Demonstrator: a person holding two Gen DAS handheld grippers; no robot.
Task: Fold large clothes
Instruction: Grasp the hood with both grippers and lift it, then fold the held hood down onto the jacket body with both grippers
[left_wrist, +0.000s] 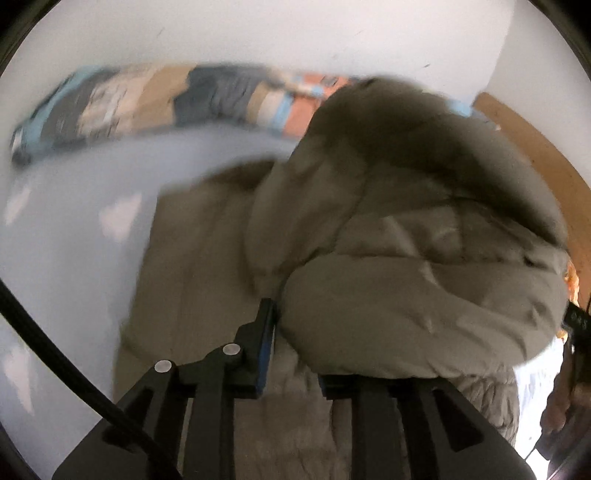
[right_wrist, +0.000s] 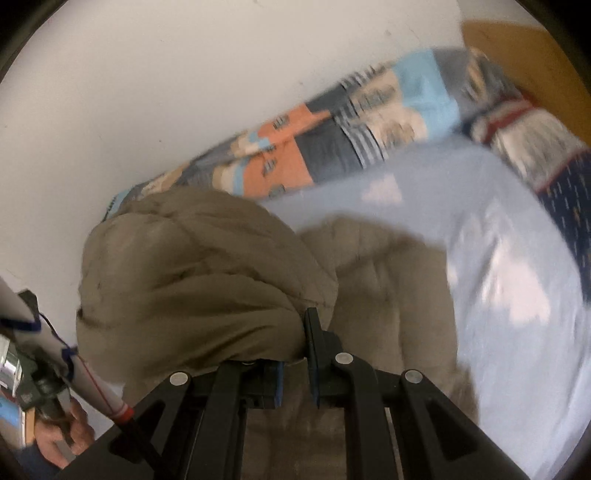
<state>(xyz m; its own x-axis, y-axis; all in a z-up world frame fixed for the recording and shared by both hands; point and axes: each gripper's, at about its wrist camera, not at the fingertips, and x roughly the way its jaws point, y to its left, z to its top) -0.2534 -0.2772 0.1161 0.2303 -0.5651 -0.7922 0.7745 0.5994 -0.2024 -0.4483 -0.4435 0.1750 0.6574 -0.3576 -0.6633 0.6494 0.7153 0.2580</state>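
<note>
A bed (left_wrist: 70, 236) covered with a pale blue sheet fills most of both views, with a white wall (left_wrist: 258, 33) behind it and a patchwork blanket (right_wrist: 332, 140) bunched along the wall's foot. On the sheet lies the task's thing, a big olive padded jacket (left_wrist: 406, 229): part of it lies flat on the bed, while a thick puffed fold of it is lifted and bulges over the flat part. It looks light for its bulk, soft and springy, with a smooth shell that may slip, so I judge it will puff back up unless pressed down after each fold. A firm place to hold it would be a seam or hem edge rather than the fat quilted middle. The left tongs (left_wrist: 291, 354) are nearly pressed together, pinching the edge of the lifted fold, which drapes over the right finger. The right tongs (right_wrist: 295, 362) are likewise closed on the jacket's edge, the fabric bulging over the left finger. Both views are blurred, so finer detail of the grip is hard to tell. At the edge of the right view a hand (right_wrist: 62, 435) grips the handle of the other tool.
</note>
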